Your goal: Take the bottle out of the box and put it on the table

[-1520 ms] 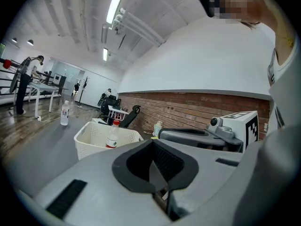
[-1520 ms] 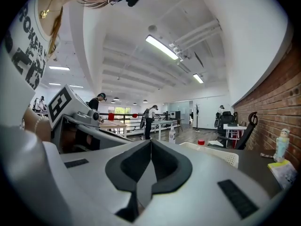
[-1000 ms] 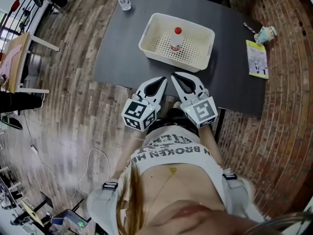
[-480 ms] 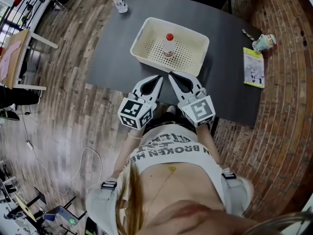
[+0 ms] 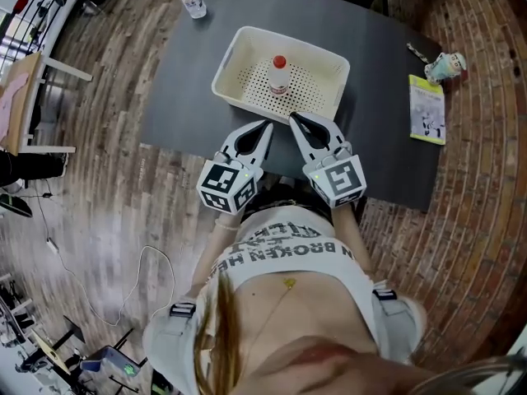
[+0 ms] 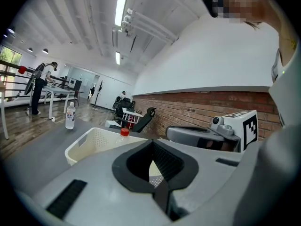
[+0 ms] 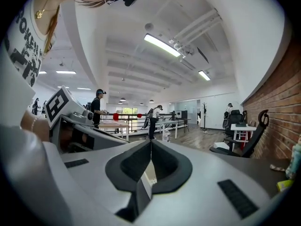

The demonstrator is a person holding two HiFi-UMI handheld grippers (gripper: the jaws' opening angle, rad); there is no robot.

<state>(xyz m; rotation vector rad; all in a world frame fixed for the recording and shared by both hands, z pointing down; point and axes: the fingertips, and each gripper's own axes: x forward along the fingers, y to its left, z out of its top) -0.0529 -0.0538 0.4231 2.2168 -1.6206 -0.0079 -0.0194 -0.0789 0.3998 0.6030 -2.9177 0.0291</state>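
A small bottle with a red cap (image 5: 279, 75) stands upright in a cream perforated box (image 5: 233, 95) on the dark grey table (image 5: 181, 89). In the left gripper view the red cap (image 6: 124, 132) shows over the box's rim (image 6: 89, 142). My left gripper (image 5: 264, 127) and my right gripper (image 5: 294, 119) are side by side at the table's near edge, just short of the box, tips pointing at it. Both have their jaws shut with nothing between them. In the right gripper view my right gripper (image 7: 150, 142) is shut, and a strip of the cream box shows behind the jaws.
A second clear water bottle (image 5: 193, 2) stands at the table's far left corner. A yellow-green booklet (image 5: 427, 109) and a small crumpled object (image 5: 445, 66) lie on the right side. Wood floor is at the left, brick paving at the right. People and chairs are in the background.
Both grippers have moved forward over the table's near edge, closer to the box. Their jaws stay shut. The bottle and box have not moved on the table.
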